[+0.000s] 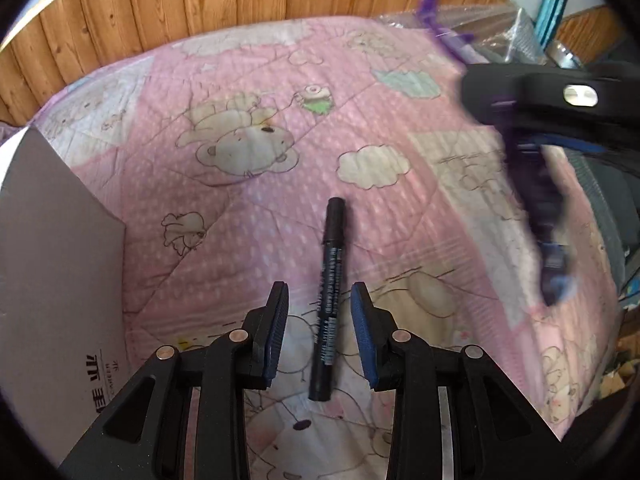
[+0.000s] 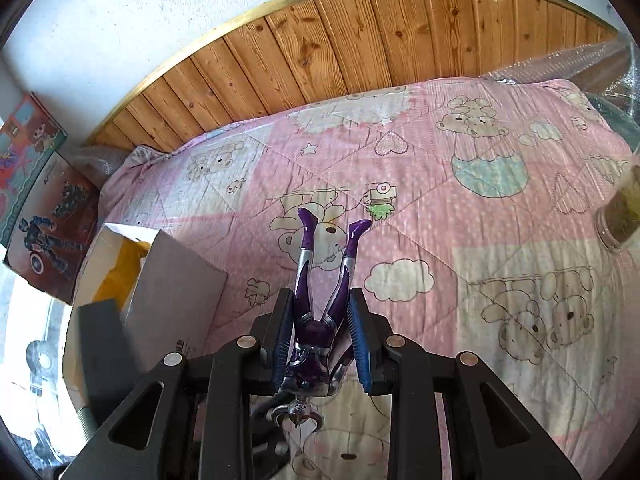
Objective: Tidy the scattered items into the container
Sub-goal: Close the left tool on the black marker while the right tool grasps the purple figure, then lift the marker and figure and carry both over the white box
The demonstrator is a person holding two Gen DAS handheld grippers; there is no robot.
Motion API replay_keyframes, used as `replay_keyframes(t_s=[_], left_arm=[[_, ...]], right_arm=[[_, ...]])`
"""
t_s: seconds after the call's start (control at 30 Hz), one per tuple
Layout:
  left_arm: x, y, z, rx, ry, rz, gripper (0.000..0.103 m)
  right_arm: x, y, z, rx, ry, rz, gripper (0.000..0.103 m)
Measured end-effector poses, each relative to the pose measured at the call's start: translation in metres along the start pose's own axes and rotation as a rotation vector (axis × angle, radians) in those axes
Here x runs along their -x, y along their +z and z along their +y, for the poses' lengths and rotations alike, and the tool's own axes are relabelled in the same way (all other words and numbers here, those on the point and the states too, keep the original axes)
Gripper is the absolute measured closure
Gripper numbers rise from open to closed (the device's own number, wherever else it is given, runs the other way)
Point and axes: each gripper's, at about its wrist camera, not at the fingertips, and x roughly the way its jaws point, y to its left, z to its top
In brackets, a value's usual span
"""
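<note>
The black marker pen (image 1: 330,300) lies flat on the pink quilted bed cover (image 1: 280,160), its long axis running roughly from 12 to 6 o'clock in the left wrist view, cap end at 12. The left tool (image 1: 320,332) hangs over the pen's lower half with its blue pads apart, one on each side of the barrel and neither touching it; nothing is gripped yet. The pen looks light, stiff and smooth, a round barrel likely to roll or slip if pinched near an end, so the printed middle of the barrel, squarely across its width, seems the best place to take hold, and the soft quilt beneath should give a little as the pads come down. The right tool (image 2: 320,340) is clamped on a purple and silver toy figure (image 2: 316,320), gripped at the hips and torso, legs pointing up toward 12 o'clock and head hanging toward 6. The figure appears to be hard plastic, light, with thin legs that could snag, so the torso hold looks sound. The open cardboard box (image 2: 176,280), which seems to be the container, sits at about 9 o'clock of that tool on the bed, near but apart from the figure.
</note>
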Motion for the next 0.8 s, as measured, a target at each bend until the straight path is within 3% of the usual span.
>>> replay_keyframes(t_s=[0.1,0.2,0.33,0.8], left_arm=[[-0.017,-0.006,0.006,0.036,-0.060,0.045,0.070],[-0.019,-0.009,-0.001,-0.007,-0.031,0.021,0.071],[-0.018,-0.008,0.001,-0.012,-0.012,0.000,0.089],[0.030,-0.001,0.009,0.113,-0.045,-0.094,0.090]], right_arm=[[0.017,-0.010,-0.018,-0.010,-0.016,-0.025,0.074],[0.015,-0.012,-0.040,-0.061,-0.002,-0.017,0.074],[0.004,-0.007,-0.050,-0.078,0.028,0.007,0.074],[0.018,-0.002,-0.028,-0.029,0.108,-0.024,0.074]])
